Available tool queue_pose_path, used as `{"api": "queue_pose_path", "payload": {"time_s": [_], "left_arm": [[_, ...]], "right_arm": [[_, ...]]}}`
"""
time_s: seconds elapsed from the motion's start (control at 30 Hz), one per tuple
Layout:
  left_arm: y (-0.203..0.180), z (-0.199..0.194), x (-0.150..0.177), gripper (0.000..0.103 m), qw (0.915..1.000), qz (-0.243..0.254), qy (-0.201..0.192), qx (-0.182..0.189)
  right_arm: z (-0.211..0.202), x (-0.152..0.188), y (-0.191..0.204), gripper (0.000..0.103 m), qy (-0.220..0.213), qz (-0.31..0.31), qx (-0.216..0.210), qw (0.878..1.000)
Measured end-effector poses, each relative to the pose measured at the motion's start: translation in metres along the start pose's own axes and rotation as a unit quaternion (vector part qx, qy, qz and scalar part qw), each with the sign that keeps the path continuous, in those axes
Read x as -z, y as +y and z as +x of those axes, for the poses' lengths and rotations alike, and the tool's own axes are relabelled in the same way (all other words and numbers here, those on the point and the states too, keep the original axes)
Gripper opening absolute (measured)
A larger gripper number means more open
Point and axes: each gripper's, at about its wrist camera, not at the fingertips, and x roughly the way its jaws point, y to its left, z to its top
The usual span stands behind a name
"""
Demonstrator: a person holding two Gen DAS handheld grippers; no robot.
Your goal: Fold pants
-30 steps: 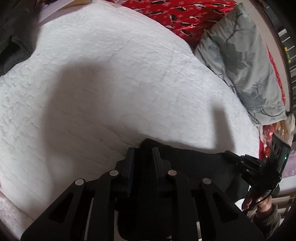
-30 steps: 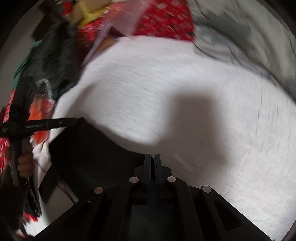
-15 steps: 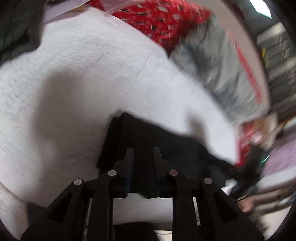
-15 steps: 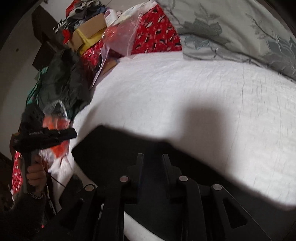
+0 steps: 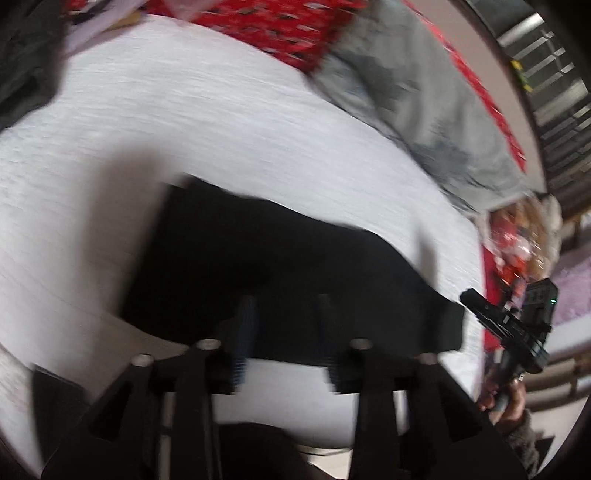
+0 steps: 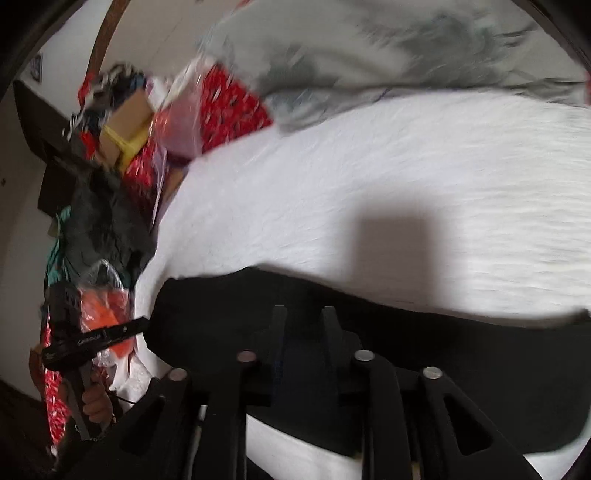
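— Look, both of them are letting go. A moment ago the left gripper was pinched tight on the edge of the black fabric pants and the cloth barely showed past its fingers; now its jaws are opening, a clear gap between them, and nothing is pressed in that gap.

— And the right gripper?

— Same thing. It was clamped completely a second back, and now its jaws are opening too, narrower than the left's. The dark cloth lies beneath and beyond its fingers, but I can't see the pads pressing on it.

— So where have the pants ended up?

— Flat on the white quilted bedspread, near the edge closest to the person. They read as one compact dark slab with a fairly straight far edge, much more of it on the bed than before. The grey floral pillow and the red patterned blanket sit well apart, up at the head.

— Then a fold has just been laid down?

— That's my reading: the held edge was carried over and dropped, and the hands are pulling back toward the person. The views are smeared with motion, so I can't tell how neatly the layers line up.

— Finished, then?

— Hard to say. The slab is long; I'd guess one more fold across it may follow.
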Motion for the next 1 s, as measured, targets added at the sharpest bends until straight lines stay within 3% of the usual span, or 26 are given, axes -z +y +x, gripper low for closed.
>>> {"api": "queue_pose_path", "payload": {"time_s": [0.03, 0.07, 0.23, 0.3, 0.4, 0.63, 1.0], "left_arm": [[-0.012, 0.005, 0.005, 0.054, 1.0000, 0.002, 0.005, 0.008], [-0.030, 0.016, 0.011, 0.055, 0.9996, 0.007, 0.015, 0.023], [-0.089, 0.072, 0.028, 0.055, 0.9928, 0.007, 0.097, 0.069], [-0.110, 0.093, 0.038, 0.055, 0.9879, -0.005, 0.132, 0.081], [-0.129, 0.110, 0.046, 0.055, 0.9842, -0.017, 0.155, 0.085], [-0.140, 0.124, 0.065, 0.055, 0.9740, -0.077, 0.183, 0.108], [-0.150, 0.145, 0.066, 0.055, 0.9694, -0.125, 0.192, 0.087]], "right_arm": [[-0.019, 0.002, -0.018, 0.030, -0.010, 0.015, 0.007, 1.000], [-0.032, 0.006, -0.030, 0.030, -0.017, 0.025, 0.014, 0.999], [-0.090, 0.037, -0.100, 0.035, -0.043, 0.081, 0.064, 0.994], [-0.102, 0.051, -0.125, 0.035, -0.048, 0.108, 0.066, 0.991], [-0.106, 0.068, -0.158, 0.035, -0.048, 0.147, 0.055, 0.986], [-0.091, 0.071, -0.177, 0.035, -0.041, 0.164, 0.017, 0.985], [-0.083, 0.058, -0.189, 0.037, -0.037, 0.175, 0.000, 0.984]]}}
